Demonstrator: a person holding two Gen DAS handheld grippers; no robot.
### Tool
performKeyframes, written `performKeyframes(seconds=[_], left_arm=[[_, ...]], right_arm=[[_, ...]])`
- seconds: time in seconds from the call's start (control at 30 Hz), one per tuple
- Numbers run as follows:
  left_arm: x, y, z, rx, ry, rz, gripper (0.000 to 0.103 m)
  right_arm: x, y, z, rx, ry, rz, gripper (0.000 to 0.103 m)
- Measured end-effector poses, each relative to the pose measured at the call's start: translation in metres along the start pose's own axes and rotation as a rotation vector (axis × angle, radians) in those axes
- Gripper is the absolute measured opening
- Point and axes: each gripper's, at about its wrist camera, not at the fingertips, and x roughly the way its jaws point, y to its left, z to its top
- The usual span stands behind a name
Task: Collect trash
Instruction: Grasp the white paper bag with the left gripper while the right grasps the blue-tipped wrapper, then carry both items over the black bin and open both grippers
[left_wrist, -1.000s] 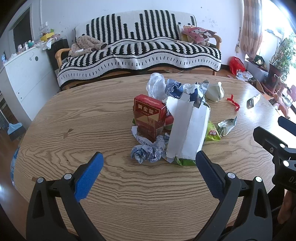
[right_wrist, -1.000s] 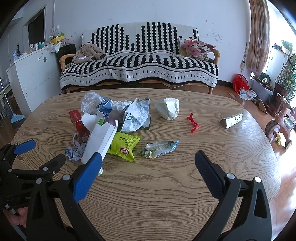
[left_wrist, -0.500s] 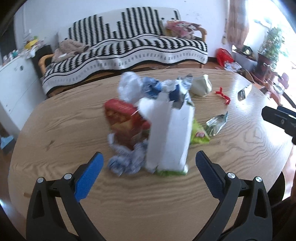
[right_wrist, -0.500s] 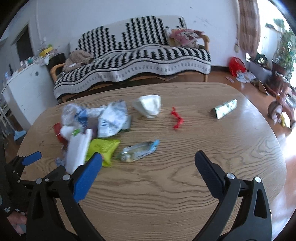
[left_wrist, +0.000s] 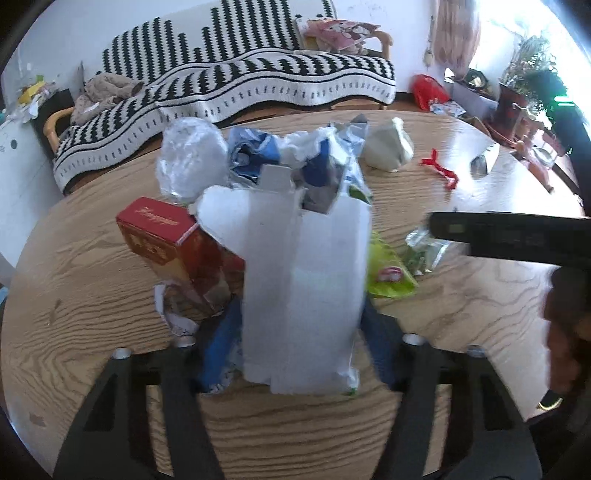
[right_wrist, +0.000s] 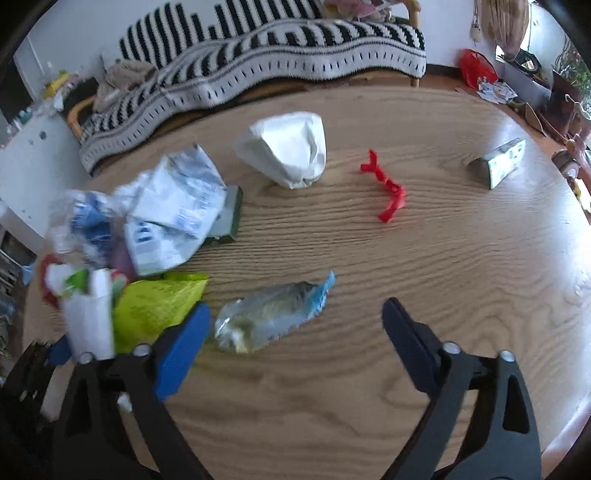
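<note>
L gripper (left_wrist: 299, 332) closing round white carton (left_wrist: 306, 295) (pad contact unclear); R gripper (right_wrist: 295, 328) closing, nothing between.

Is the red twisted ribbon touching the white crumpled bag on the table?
Apart. The right wrist view shows a strip of bare table between the red twisted ribbon and the white crumpled bag.

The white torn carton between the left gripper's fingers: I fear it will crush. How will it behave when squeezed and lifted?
The white carton looks empty, with a ragged open top, so probably light. Its thin flat walls will likely buckle as the left gripper closes. It stands tall, so it may tip.
</note>
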Motion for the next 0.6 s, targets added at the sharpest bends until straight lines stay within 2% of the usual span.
performKeyframes(seconds=[0.03,0.07,0.1,0.13,0.2,0.33,0.6], left_arm=[[-0.003,-0.001,0.0,0.006,-0.008,0.003,0.049],[-0.007,-0.001,0.0,0.01,-0.021,0.002,0.04],[-0.009,0.0,0.0,0.008,-0.019,-0.009,0.04],[-0.013,0.002,0.0,-0.002,-0.019,-0.028,0.039],[-0.022,0.008,0.0,-0.026,-0.028,-0.052,0.038],[-0.041,0.018,-0.001,-0.058,-0.058,-0.068,0.038],[-0.065,0.03,-0.002,-0.117,-0.097,-0.11,0.038]], right_arm=[[0.006,-0.001,0.0,0.003,0.016,-0.005,0.063],[0.012,-0.002,0.0,0.008,0.034,-0.009,0.052],[0.01,-0.001,0.0,-0.004,0.013,-0.031,0.025],[0.009,-0.001,0.0,-0.007,0.021,-0.017,0.012],[0.003,-0.006,0.0,0.023,0.024,0.04,0.01],[-0.018,-0.007,-0.001,-0.018,-0.037,0.009,0.008],[-0.063,-0.028,-0.009,0.004,-0.112,0.054,0.008]])
